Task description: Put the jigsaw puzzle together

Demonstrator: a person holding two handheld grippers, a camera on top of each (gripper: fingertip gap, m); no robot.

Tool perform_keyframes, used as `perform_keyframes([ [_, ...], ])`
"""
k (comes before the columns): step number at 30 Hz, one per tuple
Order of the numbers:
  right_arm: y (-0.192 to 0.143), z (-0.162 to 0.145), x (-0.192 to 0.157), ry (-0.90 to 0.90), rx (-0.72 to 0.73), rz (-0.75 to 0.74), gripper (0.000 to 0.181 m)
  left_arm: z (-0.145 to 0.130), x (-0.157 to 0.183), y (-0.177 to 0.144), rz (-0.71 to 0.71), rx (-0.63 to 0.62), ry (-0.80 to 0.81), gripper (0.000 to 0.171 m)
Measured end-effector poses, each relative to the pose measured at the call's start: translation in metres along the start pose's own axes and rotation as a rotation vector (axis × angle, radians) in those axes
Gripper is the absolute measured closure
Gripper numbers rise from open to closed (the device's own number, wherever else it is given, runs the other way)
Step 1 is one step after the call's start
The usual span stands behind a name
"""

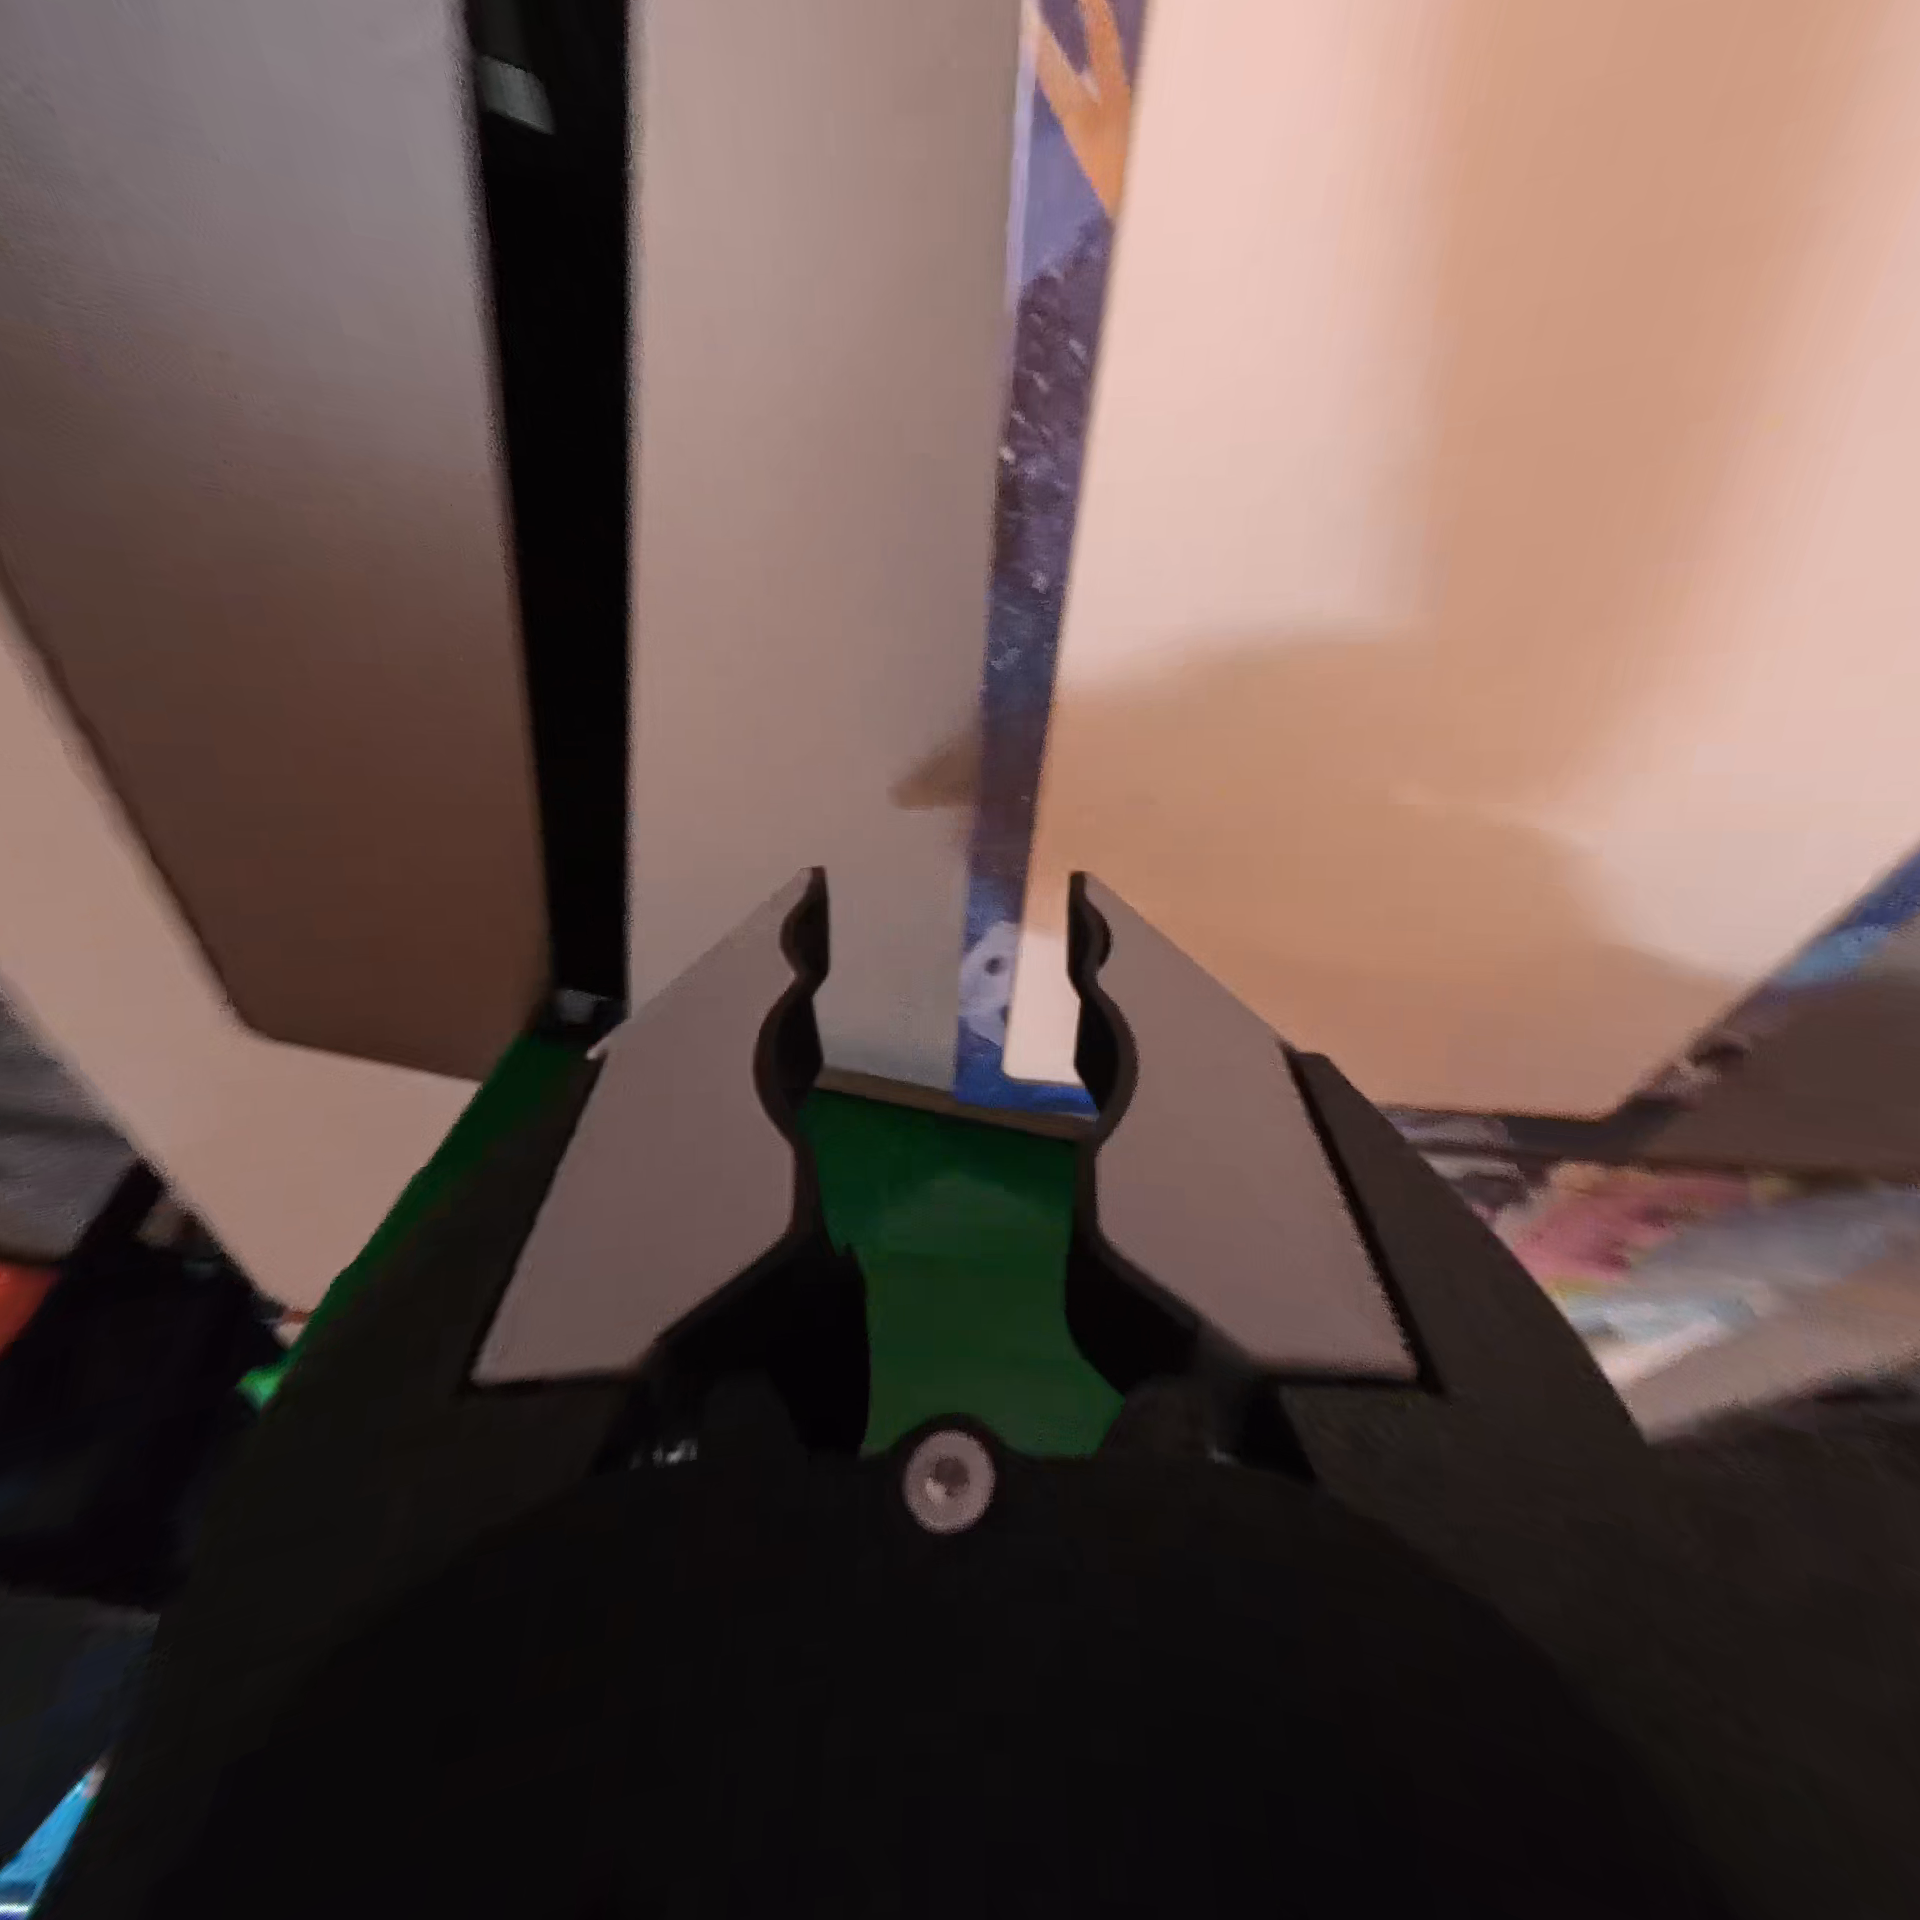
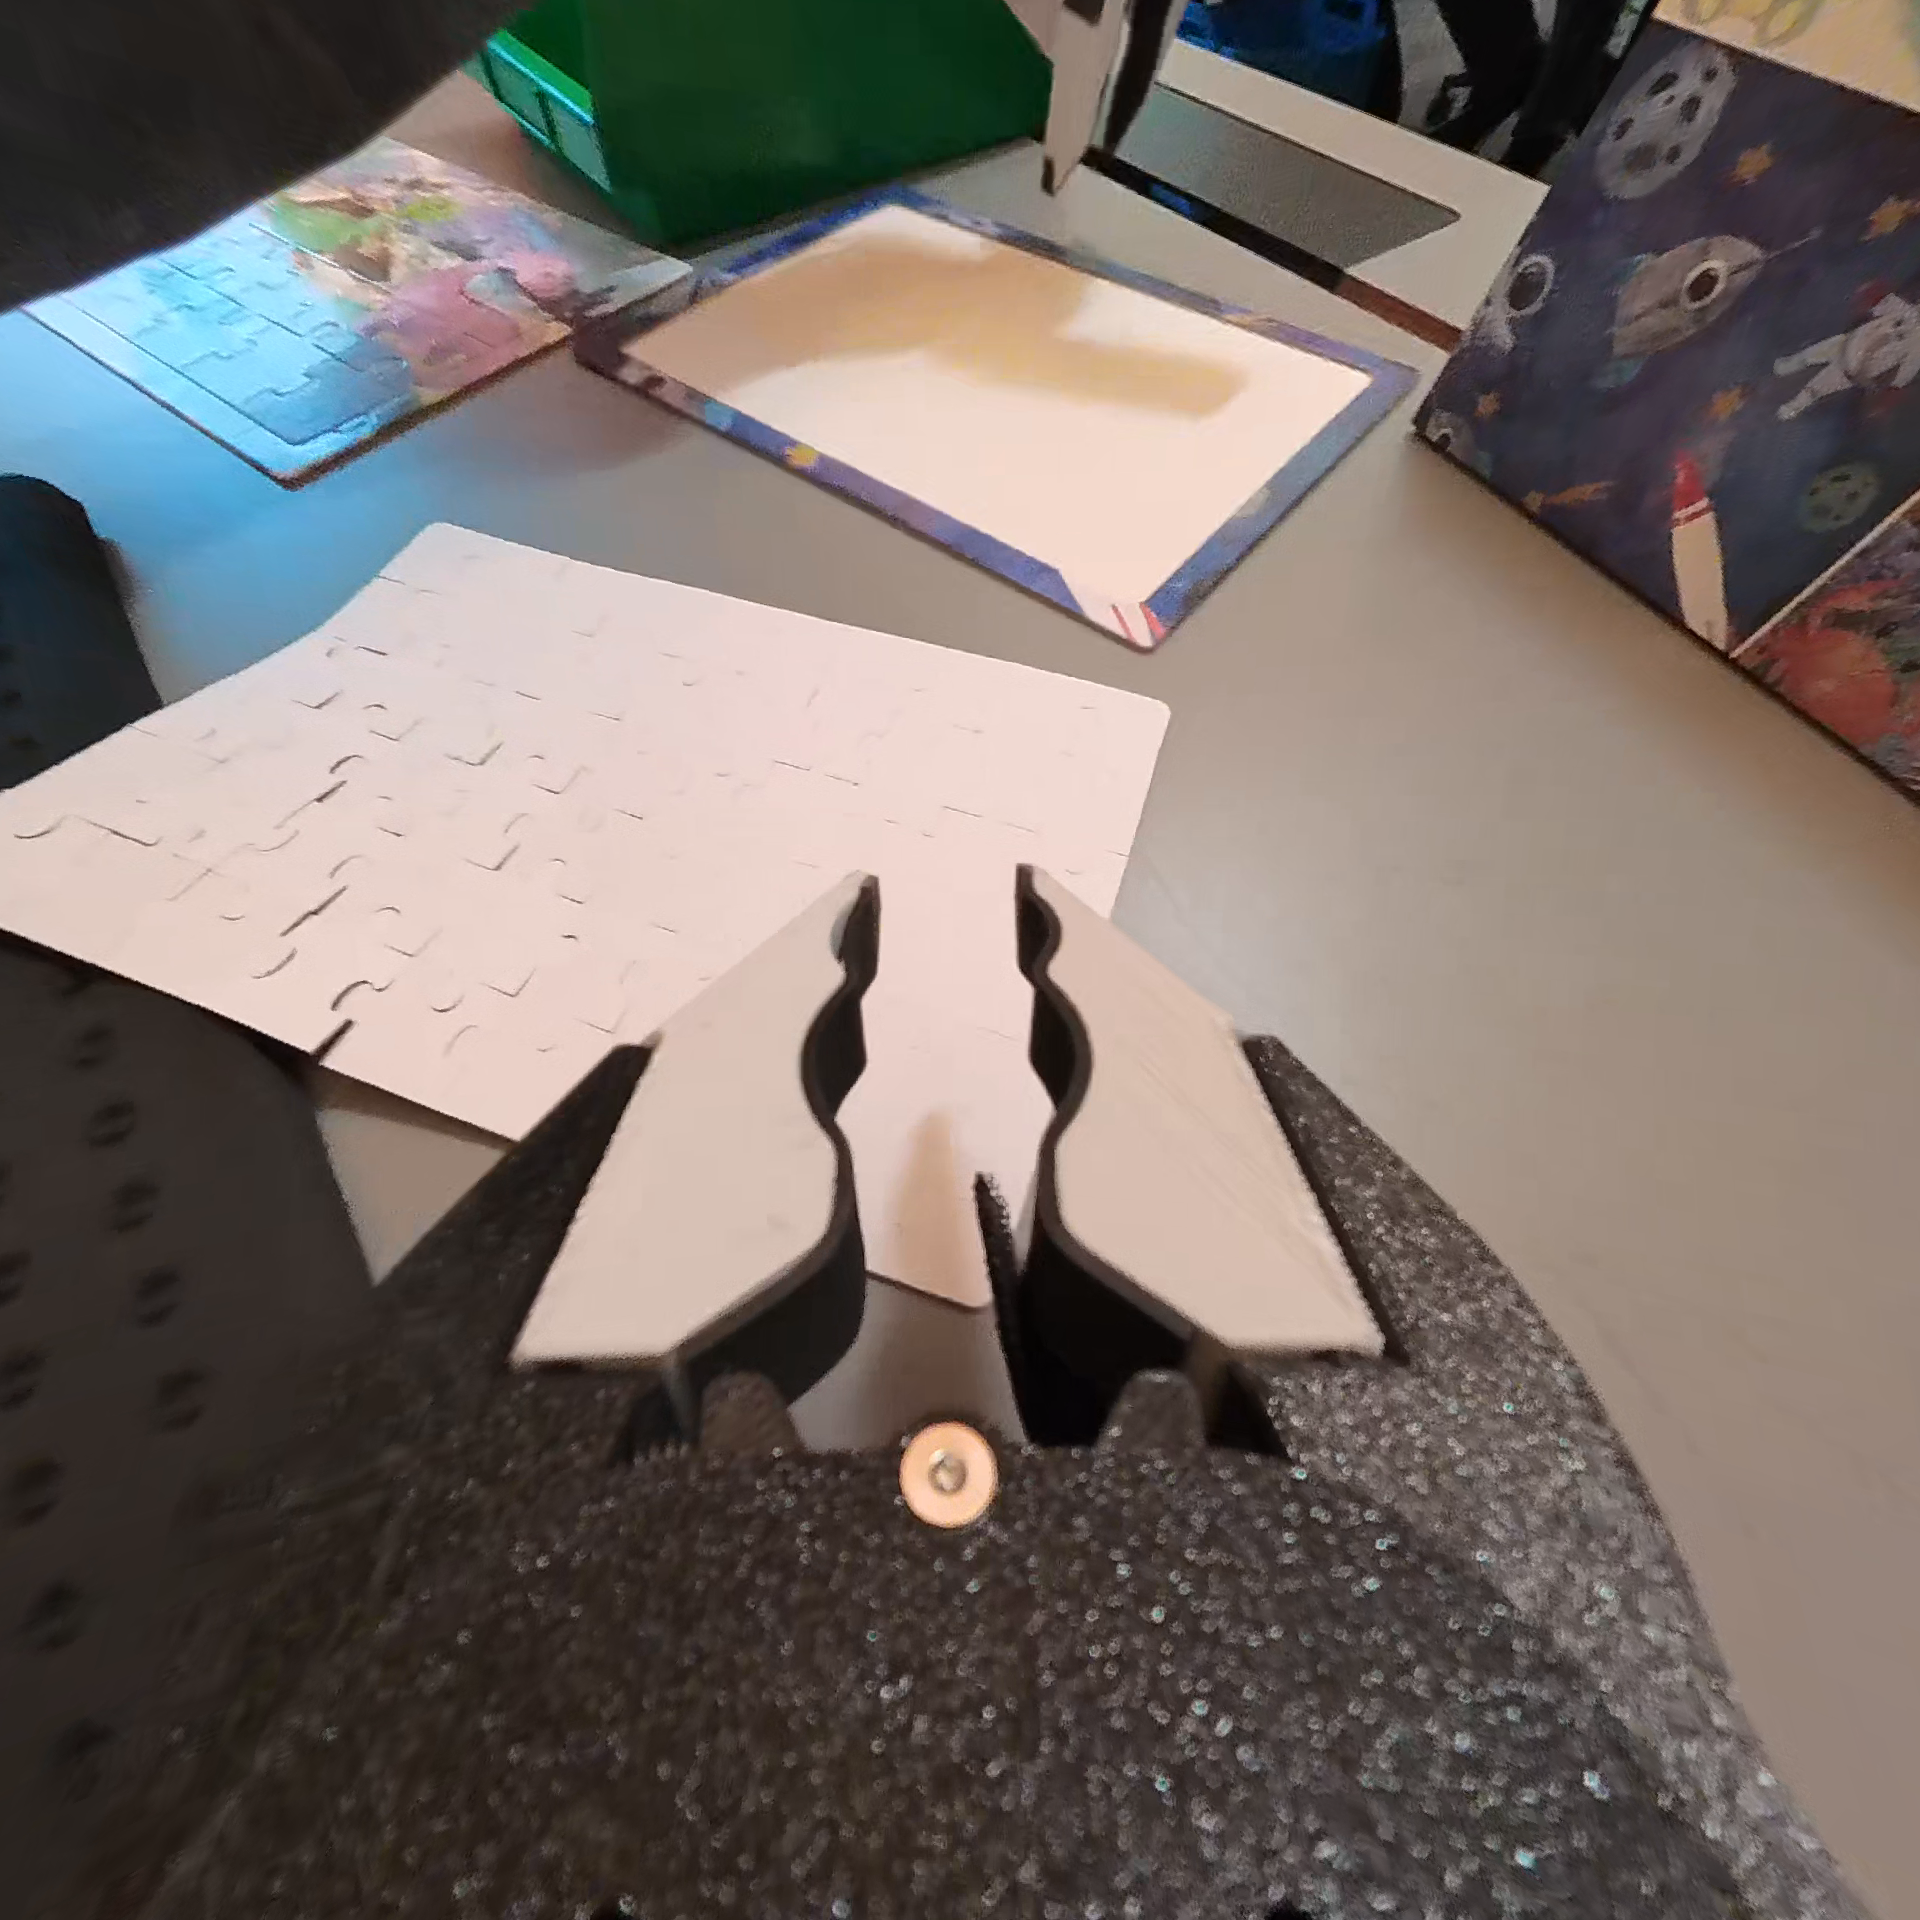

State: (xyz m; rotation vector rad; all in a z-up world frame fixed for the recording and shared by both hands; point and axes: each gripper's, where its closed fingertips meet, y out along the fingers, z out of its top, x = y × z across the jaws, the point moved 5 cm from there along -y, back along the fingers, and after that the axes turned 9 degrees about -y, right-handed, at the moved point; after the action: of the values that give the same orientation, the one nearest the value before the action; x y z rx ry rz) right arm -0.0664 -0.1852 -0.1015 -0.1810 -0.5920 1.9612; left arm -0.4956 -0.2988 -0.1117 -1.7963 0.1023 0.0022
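Observation:
A white sheet of joined puzzle pieces (image 2: 582, 790) lies blank side up on the grey table. My right gripper (image 2: 945, 883) is open and empty, just above the sheet's near right corner. An empty puzzle frame (image 2: 1278, 499) with a blue border and a white inside lies beyond the sheet. My left gripper (image 1: 948, 894) is open and empty, pointing down over the frame's blue border (image 1: 1023, 499) and white inside (image 1: 1455, 416). The left gripper also shows in the right wrist view (image 2: 1070, 125), above the frame's far edge.
A finished colourful puzzle (image 2: 343, 301) lies at the far left, also blurred in the left wrist view (image 1: 1662, 1247). A green box (image 2: 790, 104) stands behind the frame and under the left gripper (image 1: 956, 1226). A space-patterned box (image 2: 1714, 343) stands at the right. A dark sleeve (image 2: 125, 1247) is at the left. The left gripper's tips are roughly 40 cm from the right gripper's.

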Motion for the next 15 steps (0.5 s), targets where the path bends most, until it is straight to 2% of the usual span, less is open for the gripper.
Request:
perform_keyframes([
  [2, 0.001, -0.006, 0.003, -0.005, -0.031, -0.019, 0.155, 0.004, 0.006, -0.015, 0.103, 0.143, -0.029, 0.126],
  [3, 0.002, -0.009, 0.003, -0.009, -0.049, -0.019, 0.155, 0.003, 0.02, -0.023, 0.129, 0.242, -0.034, 0.131],
  [5, 0.009, -0.012, 0.001, -0.037, -0.084, -0.003, 0.157, -0.007, 0.071, -0.026, 0.064, 0.422, -0.012, 0.155],
  [6, 0.014, -0.011, 0.0, -0.062, -0.107, 0.007, 0.158, -0.014, 0.1, -0.017, 0.017, 0.476, 0.007, 0.155],
  [8, 0.028, -0.009, 0.0, -0.11, -0.158, 0.021, 0.157, -0.029, 0.143, 0.012, 0.01, 0.497, 0.032, 0.15],
  [9, 0.036, -0.007, 0.0, -0.118, -0.173, 0.033, 0.152, -0.036, 0.157, 0.023, 0.02, 0.505, 0.036, 0.158],
  [11, 0.054, -0.003, 0.002, -0.076, -0.187, 0.055, 0.13, -0.042, 0.182, 0.027, -0.041, 0.605, 0.041, 0.155],
  [12, 0.063, -0.003, 0.002, -0.039, -0.215, 0.082, 0.119, -0.046, 0.189, 0.029, -0.063, 0.619, 0.05, 0.163],
  [15, 0.077, -0.009, -0.001, -0.029, -0.318, 0.133, 0.115, -0.051, 0.186, 0.03, -0.08, 0.589, 0.03, 0.157],
])
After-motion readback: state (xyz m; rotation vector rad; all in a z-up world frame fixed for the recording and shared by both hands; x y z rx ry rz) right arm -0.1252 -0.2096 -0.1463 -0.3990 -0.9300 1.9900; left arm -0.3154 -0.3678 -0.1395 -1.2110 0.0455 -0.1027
